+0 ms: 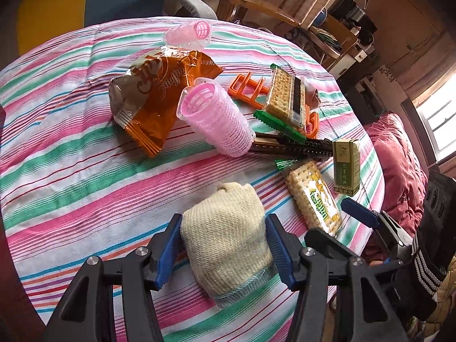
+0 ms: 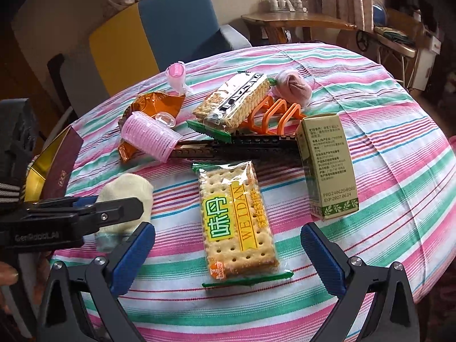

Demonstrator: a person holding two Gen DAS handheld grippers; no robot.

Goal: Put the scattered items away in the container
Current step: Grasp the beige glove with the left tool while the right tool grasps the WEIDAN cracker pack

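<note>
So the left gripper (image 1: pixel 223 246) has its jaws snug around the rolled cream sock (image 1: pixel 228 239) on the striped tabletop (image 1: pixel 71 171), ready to lift, while the right gripper (image 2: pixel 228 252) hangs wide open and empty over the Weidan cracker pack (image 2: pixel 238 219), probably next.

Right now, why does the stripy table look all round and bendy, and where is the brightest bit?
Left wrist view: fisheye lens bulges the striped tablecloth; the window at right is glaring white. Right wrist view: same bulge, dark corners, shiny glare on the cracker packet.
</note>
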